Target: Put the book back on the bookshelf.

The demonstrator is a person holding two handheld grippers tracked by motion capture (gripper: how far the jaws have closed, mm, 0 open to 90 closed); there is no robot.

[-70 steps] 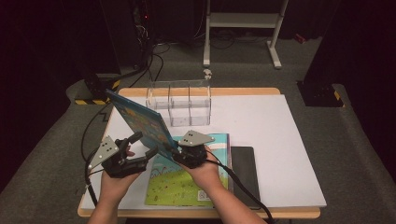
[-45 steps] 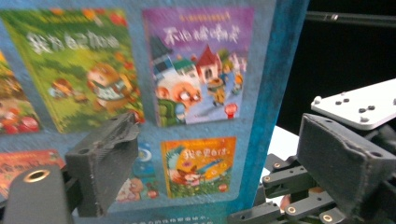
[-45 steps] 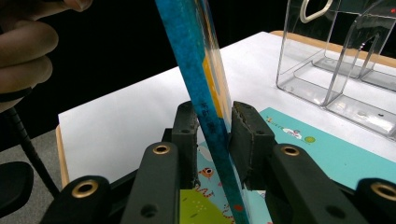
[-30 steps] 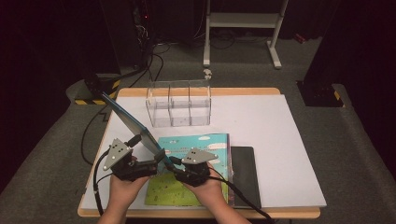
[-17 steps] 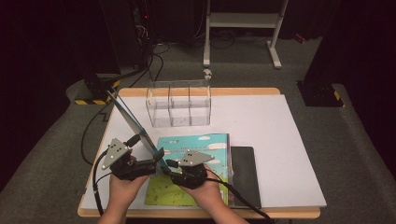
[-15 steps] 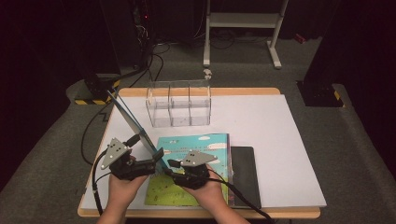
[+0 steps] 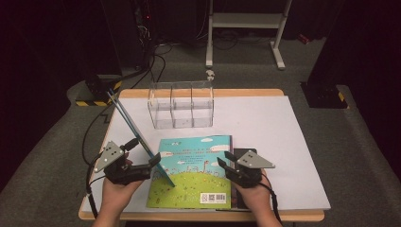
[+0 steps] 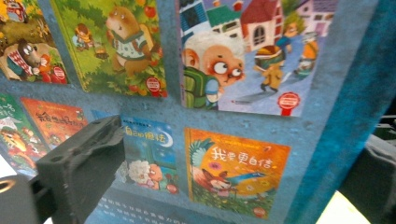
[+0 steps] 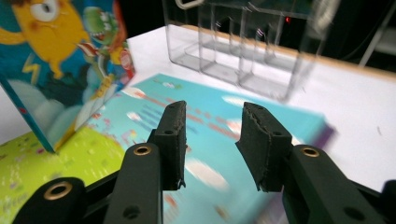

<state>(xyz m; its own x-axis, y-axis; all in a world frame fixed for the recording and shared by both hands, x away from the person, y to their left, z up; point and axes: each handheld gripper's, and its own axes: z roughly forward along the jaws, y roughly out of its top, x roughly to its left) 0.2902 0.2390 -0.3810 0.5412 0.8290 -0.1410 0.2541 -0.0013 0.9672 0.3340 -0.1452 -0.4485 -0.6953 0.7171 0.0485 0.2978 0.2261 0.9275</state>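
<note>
At the near left of the surface [image 7: 265,113], a thin blue picture book [image 7: 135,135] is held tilted on edge by the left gripper [image 7: 153,161], whose fingers [image 8: 81,165] are clamped on the book's lower corner. The book's long axis is seen to run from that corner, which rests on the green book [image 7: 196,172] lying flat below, up and away toward the far left, so that its top edge leans away from the clear three-slot organizer [image 7: 180,105]. The organizer is placed beyond the book and slightly to its right, well apart; the coming move is judged to turn on this gap and on bringing the book upright to match a slot. The left hand [image 7: 116,196] is the nearer one and carries the load. The right gripper [image 7: 224,161] is held low over the green book, its fingers [image 9: 172,140] apart and gripping nothing, pointed toward the organizer.
</note>
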